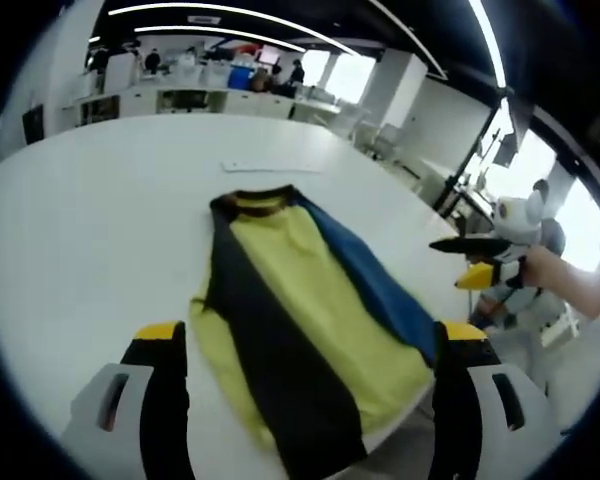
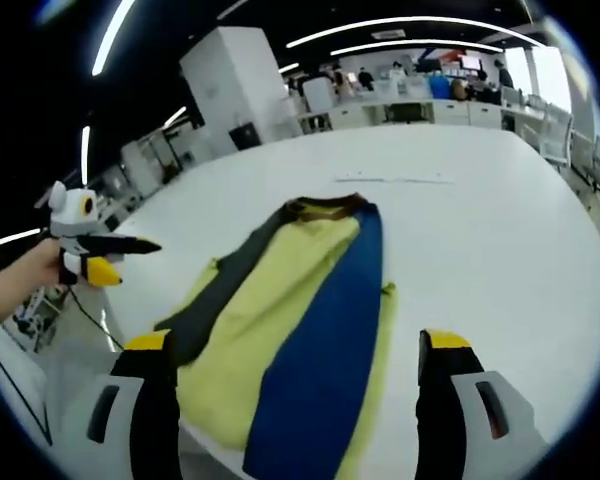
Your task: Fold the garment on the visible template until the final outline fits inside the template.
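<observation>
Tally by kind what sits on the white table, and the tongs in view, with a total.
Yellow, black and blue fabric garment: 1
Thin white strip beyond the collar: 1
Yellow-tipped black tongs: 2, left and right, both open
Total: 4

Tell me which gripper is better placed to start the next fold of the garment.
Probably left. In the left gripper view, the left gripper has open jaws over the near hem of the yellow, black and blue garment. The right gripper hovers off the edge of the white table.
</observation>
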`<state>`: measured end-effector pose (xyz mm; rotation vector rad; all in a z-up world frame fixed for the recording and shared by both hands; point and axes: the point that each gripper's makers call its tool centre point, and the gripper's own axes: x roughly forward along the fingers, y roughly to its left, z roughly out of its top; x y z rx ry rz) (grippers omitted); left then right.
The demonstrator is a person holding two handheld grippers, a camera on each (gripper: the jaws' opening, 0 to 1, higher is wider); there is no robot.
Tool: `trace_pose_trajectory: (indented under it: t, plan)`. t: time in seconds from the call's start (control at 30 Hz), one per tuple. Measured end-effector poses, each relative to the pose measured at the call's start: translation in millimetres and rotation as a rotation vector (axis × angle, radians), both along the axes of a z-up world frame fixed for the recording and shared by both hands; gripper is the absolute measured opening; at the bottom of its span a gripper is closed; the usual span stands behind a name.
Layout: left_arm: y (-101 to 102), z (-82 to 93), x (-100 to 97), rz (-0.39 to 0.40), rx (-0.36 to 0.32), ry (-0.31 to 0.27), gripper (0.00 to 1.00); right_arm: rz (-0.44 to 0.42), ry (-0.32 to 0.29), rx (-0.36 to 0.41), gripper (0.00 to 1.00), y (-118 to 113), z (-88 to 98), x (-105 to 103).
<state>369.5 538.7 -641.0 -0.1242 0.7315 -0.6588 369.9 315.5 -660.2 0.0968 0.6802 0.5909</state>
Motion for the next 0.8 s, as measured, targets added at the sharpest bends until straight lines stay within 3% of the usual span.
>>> trace_pose_trajectory:
  t: [0.8]
  plan:
    - [14,-11.7,-66.6,0.028,0.001,0.043,0.99,0.01,0.015,0.008,1.0,-10,-0.8,-65]
